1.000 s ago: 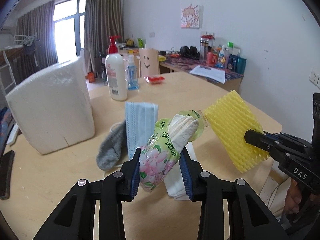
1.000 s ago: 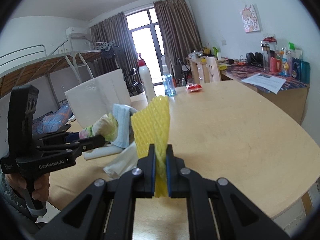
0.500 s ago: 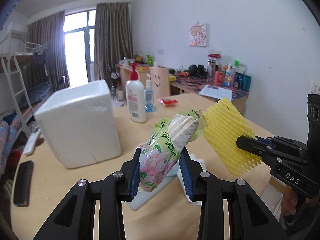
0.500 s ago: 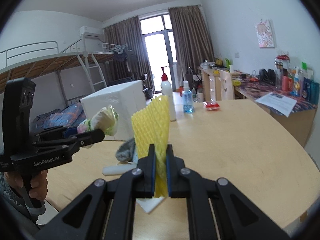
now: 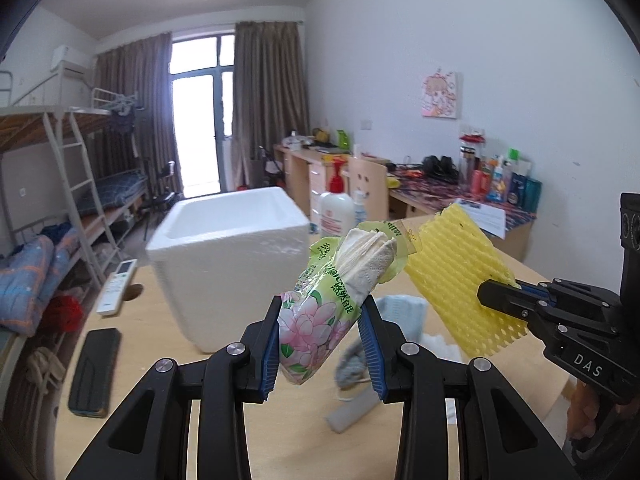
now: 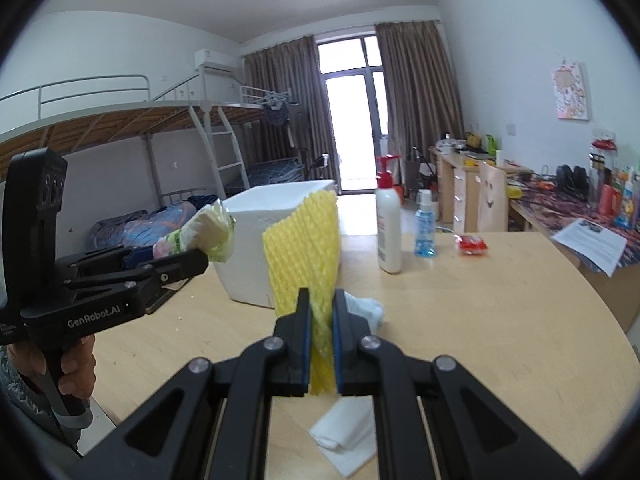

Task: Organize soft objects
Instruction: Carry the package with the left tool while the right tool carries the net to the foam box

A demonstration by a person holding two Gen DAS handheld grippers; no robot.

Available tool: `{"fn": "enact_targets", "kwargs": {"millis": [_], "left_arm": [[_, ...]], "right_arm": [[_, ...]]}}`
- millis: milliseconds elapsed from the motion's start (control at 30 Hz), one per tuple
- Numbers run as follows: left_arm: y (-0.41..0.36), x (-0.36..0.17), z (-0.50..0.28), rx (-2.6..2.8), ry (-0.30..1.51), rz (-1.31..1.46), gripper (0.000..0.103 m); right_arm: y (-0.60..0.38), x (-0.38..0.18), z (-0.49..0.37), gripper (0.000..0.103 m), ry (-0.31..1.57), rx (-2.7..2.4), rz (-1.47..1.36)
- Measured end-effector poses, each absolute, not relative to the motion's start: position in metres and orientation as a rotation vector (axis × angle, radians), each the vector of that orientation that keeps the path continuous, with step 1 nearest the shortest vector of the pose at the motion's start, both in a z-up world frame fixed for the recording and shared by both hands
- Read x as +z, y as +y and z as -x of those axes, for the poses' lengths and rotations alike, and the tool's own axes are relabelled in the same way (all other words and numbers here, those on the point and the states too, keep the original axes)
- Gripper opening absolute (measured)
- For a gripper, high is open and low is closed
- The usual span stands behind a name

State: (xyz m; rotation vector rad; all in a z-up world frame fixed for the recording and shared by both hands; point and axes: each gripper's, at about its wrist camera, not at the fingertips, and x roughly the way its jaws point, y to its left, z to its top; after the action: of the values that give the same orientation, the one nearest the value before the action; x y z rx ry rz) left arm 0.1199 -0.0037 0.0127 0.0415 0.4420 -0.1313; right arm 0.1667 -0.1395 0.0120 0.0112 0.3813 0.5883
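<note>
My left gripper (image 5: 320, 344) is shut on a green floral tissue pack (image 5: 332, 296) and holds it in the air above the table, next to the open white foam box (image 5: 232, 256). My right gripper (image 6: 320, 344) is shut on a yellow foam net sleeve (image 6: 304, 248), also lifted. The sleeve (image 5: 456, 276) shows to the right of the pack in the left wrist view. The pack (image 6: 208, 232) shows at the left in the right wrist view. A blue face mask (image 5: 404, 312), a grey sock (image 5: 352, 368) and white foam sheets (image 6: 344, 436) lie on the table below.
A white pump bottle (image 6: 388, 236), a small blue bottle (image 6: 424, 232) and a red packet (image 6: 472, 244) stand farther back on the wooden table (image 6: 500, 320). A black phone (image 5: 94, 372) and a remote (image 5: 118, 288) lie left of the box. A cluttered desk lines the right wall.
Both grippers have risen well above the table with their loads. The foam box's open top has come into view, and the mask and sock now lie lower in the frame.
</note>
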Motion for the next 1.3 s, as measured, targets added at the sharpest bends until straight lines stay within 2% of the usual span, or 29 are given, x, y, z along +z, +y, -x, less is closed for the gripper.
{"fn": "enact_targets", "kwargs": {"millis": [600,1300], "left_arm": [[0.046,0.047,-0.127,0.048,0.379,-0.018,0.038],[0.078,0.063,-0.187,0.045,0.410,-0.006,0.038]], "right_arm": [[-0.085,0.045,-0.198,0.011,0.356,0.687,0.035],[-0.033,0.072,-0.246,0.012,0.370,0.668,0.086]]}}
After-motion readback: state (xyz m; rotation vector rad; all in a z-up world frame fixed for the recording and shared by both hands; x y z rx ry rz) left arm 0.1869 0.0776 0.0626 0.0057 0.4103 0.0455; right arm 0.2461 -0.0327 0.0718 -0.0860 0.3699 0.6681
